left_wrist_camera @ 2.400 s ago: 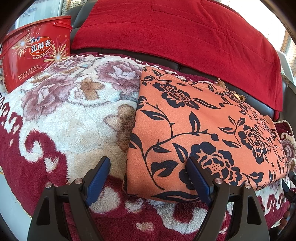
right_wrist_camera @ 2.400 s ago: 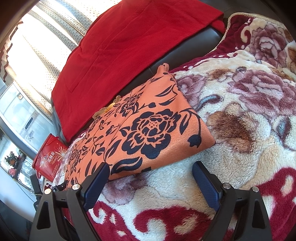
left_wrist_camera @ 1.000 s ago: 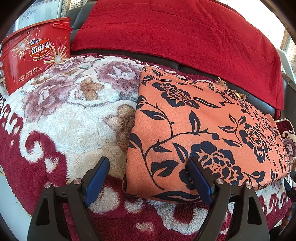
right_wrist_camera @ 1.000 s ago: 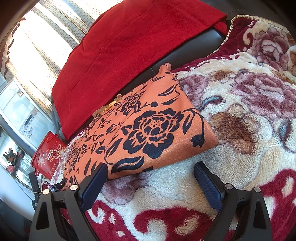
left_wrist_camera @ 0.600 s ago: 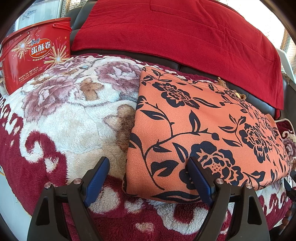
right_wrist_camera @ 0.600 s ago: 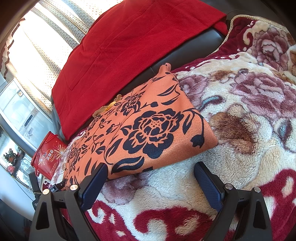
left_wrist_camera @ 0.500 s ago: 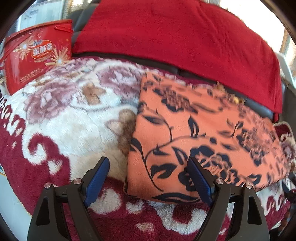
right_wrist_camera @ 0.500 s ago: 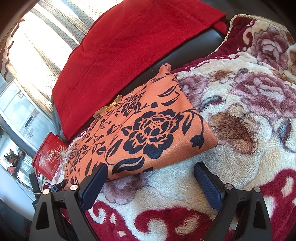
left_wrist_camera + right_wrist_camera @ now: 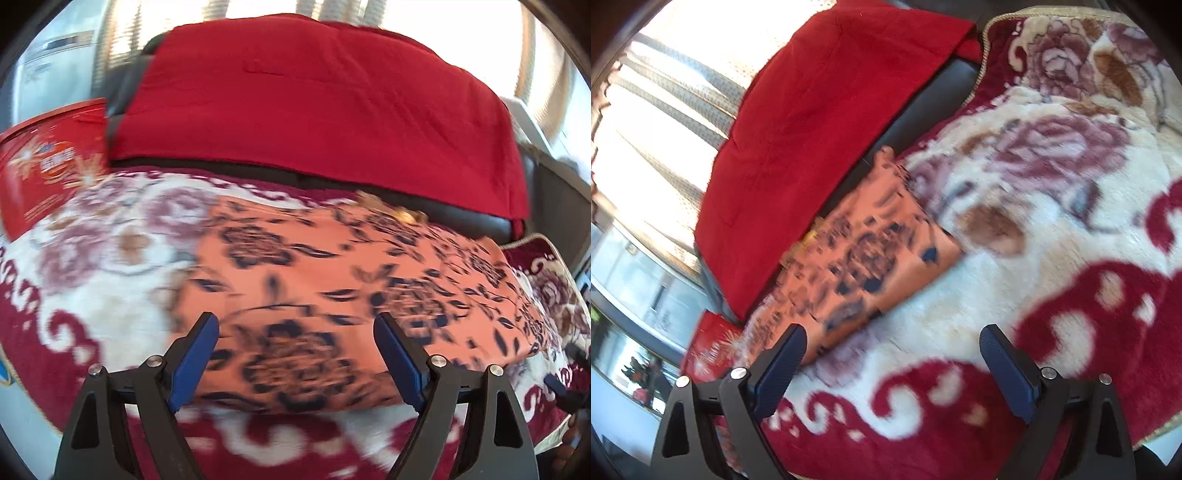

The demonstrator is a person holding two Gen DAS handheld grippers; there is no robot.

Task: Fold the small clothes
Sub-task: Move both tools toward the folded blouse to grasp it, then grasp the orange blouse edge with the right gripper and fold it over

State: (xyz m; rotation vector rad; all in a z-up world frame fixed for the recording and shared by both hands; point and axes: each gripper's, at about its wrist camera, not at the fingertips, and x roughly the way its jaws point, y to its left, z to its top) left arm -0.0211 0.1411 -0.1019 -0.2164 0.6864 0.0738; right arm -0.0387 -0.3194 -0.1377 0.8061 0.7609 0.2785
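Note:
A folded orange garment with a black flower print (image 9: pixel 332 280) lies flat on a plush floral blanket (image 9: pixel 110 258). It also shows in the right wrist view (image 9: pixel 864 258), off to the left. My left gripper (image 9: pixel 295 339) is open and empty, its blue pads just short of the garment's near edge. My right gripper (image 9: pixel 890 354) is open and empty over the blanket (image 9: pixel 1052 229), with the garment's near corner by its left finger. Both views are blurred by motion.
A red blanket (image 9: pixel 314 110) covers the black sofa back behind the garment. A red egg-roll tin (image 9: pixel 44 166) stands at the far left on the seat. Curtains and a bright window lie beyond (image 9: pixel 665 92).
Both grippers have pulled back and lifted from the garment. The left view has swung right; the right view has swung away, so the garment looks smaller and further left. Both stay open.

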